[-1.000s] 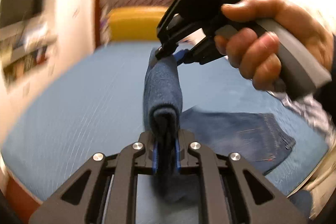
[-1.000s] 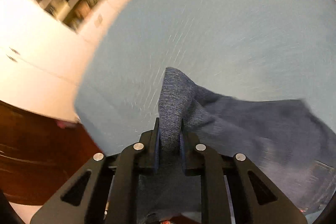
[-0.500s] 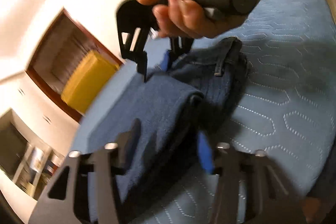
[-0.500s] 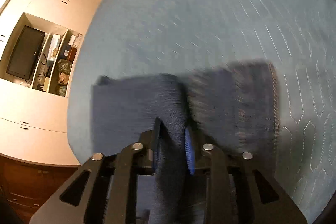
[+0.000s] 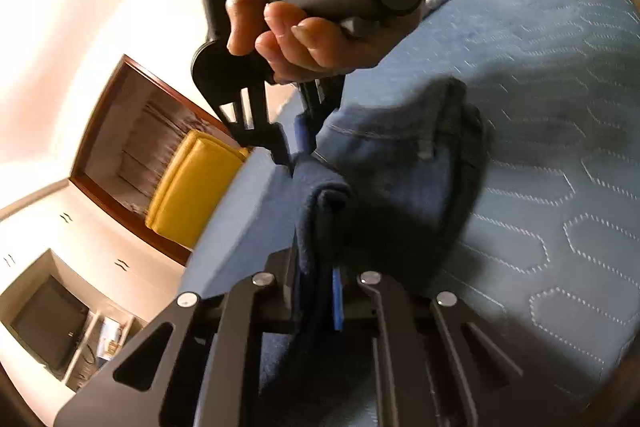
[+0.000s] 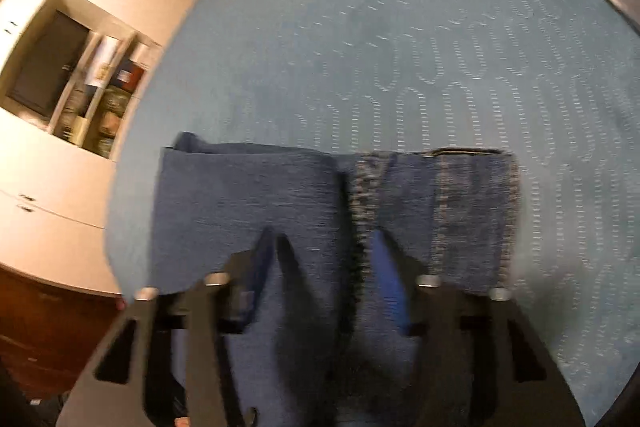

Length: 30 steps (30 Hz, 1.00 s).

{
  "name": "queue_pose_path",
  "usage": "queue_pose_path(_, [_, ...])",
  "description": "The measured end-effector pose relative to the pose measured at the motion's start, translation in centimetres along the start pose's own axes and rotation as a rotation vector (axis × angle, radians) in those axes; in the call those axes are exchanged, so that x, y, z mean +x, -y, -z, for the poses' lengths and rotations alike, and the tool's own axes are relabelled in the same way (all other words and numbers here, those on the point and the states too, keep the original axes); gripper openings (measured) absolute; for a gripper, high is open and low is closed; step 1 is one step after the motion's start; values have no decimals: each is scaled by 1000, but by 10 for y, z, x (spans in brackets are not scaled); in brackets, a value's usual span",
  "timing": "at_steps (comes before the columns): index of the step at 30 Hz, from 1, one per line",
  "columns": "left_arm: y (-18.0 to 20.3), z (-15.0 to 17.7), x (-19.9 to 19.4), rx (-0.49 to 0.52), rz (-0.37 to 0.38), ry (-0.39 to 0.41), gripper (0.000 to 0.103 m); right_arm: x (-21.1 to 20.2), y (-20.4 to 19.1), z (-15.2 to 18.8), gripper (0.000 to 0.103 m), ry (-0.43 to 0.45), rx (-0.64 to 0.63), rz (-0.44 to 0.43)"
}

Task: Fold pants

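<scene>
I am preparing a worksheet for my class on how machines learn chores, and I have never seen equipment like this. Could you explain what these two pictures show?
There is no robot here. A person holds a two-finger gripper in each hand, and each gripper carries a wide-angle camera looking along its fingers. One picture comes from the left gripper, the other from the right.

A pair of blue jeans lies partly folded on a quilted blue bed cover.

In the left view, the left gripper has its jaws closing on a thick fold of the jeans. The person's right hand shows above it, holding the other tool.

In the right view, the right gripper has its jaws opening. They are spread over the jeans and seem to pinch nothing.
</scene>
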<state>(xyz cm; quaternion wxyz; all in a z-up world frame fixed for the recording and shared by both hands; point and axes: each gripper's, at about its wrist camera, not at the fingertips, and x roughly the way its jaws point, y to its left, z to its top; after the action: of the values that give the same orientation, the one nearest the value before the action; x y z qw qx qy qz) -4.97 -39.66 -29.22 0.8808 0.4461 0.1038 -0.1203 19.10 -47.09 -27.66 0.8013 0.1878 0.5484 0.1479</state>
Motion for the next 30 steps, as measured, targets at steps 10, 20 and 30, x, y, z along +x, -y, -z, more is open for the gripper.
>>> queue_pose_path(10, [10,-36,2,72,-7,63,10,-42,0,-9,8,48,-43,-53])
queue_pose_path(20, [55,-36,21,200,63,68,11,-58,60,8,8,99,42,-54])
queue_pose_path(30, [-49,-16,-7,-212,304,72,64,-49,70,29,11,168,49,-29])
